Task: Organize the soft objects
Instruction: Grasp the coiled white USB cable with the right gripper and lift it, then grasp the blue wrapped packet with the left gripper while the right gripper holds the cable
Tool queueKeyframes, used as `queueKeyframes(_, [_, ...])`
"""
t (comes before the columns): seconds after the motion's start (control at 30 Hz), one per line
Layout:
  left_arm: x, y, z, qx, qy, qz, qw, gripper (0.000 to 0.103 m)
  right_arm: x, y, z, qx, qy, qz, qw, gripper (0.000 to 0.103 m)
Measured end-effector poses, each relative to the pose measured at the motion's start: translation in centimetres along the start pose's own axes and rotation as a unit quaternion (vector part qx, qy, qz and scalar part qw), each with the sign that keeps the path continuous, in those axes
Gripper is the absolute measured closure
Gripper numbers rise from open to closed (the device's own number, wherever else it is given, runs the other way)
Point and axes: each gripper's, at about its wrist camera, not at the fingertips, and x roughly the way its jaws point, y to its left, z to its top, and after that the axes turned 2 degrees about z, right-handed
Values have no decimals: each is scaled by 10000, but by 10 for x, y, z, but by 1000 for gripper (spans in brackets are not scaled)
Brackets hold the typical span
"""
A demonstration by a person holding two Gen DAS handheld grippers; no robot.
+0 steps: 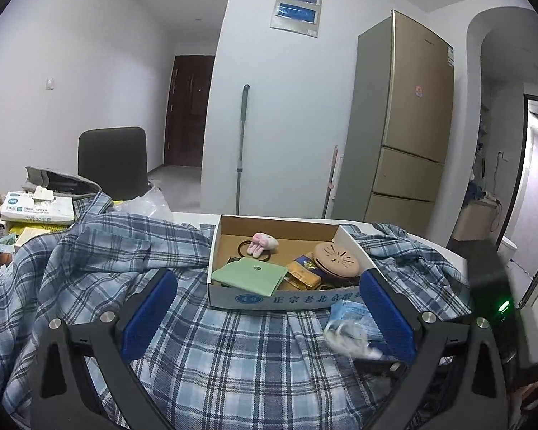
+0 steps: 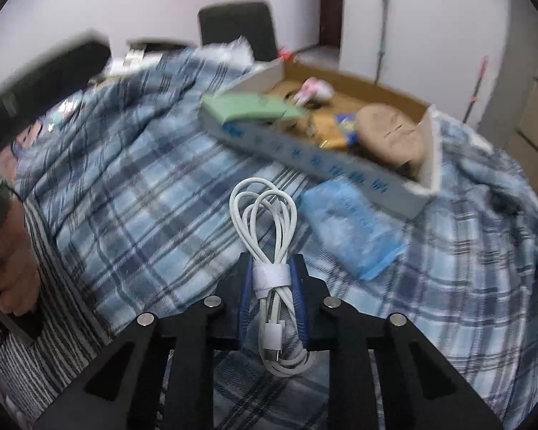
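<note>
right gripper (image 2: 271, 286): jaws clamped on the white cable (image 2: 269, 243), blue pads pressing both sides at its white strap; no gap visible
white cable: coiled and bundled, loops fanning forward past the fingertips, plug ends hanging back toward the camera; sits over the plaid cloth (image 2: 125, 193), contact with cloth can't be told
left gripper (image 1: 269, 308): jaws wide apart, nothing between the pads; hovering above the plaid cloth, pointing at the cardboard box (image 1: 279, 297)
cardboard box: open-topped, on the cloth, straight ahead of both grippers, blue print on its near wall
box contents: green pouch (image 1: 249, 276) leaning on the near-left corner, pink plush rabbit (image 1: 263, 243) toward the back, round tan item (image 1: 337, 259) at right, yellow-blue packet (image 1: 303, 274) in the middle
blue packet (image 2: 351, 229): flat on the cloth just outside the box's near wall, right of the cable
person's hand (image 2: 14, 258): at left edge of the right wrist view, gripping a dark handle
background: fridge (image 1: 409, 125), dark chair (image 1: 113, 159), mop handle (image 1: 242, 147) against the wall
</note>
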Motion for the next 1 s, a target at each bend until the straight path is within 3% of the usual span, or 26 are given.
queueKeyframes(0.07, [-1,-2,0,47,-17,-7,10000,0,-21,-4,-1,80,-480,-20,9988,83])
queueKeyframes(0.27, [-2,-4,-1,92,-18,-33,10000,0,-71,-15,-7,240,-1533,-991,9829,83])
queueKeyframes(0.4, [0,-7,-1,136,36,-46,9999,0,-80,-32,-11,510,-1755,-1296,9746,83])
queueKeyframes(0.5, [-1,-11,-1,233,42,-109,9997,0,-83,-44,-16,806,-1842,-1280,9712,83])
queueKeyframes(0.63, [8,-25,2,611,292,-623,9958,0,-87,-48,-21,949,-1921,-1463,9658,83])
queueKeyframes(0.73, [26,-49,0,1070,783,-916,9869,0,-88,-46,-22,982,-1984,-1641,9613,83])
queueKeyframes(0.83, [48,-73,-5,1523,1397,-1250,9704,0,-91,-51,-24,1110,-2015,-1716,9579,83])
queueKeyframes(1.0, [85,-102,-12,1878,2111,-1586,9460,0,-91,-64,-28,1469,-1981,-1757,9530,83])
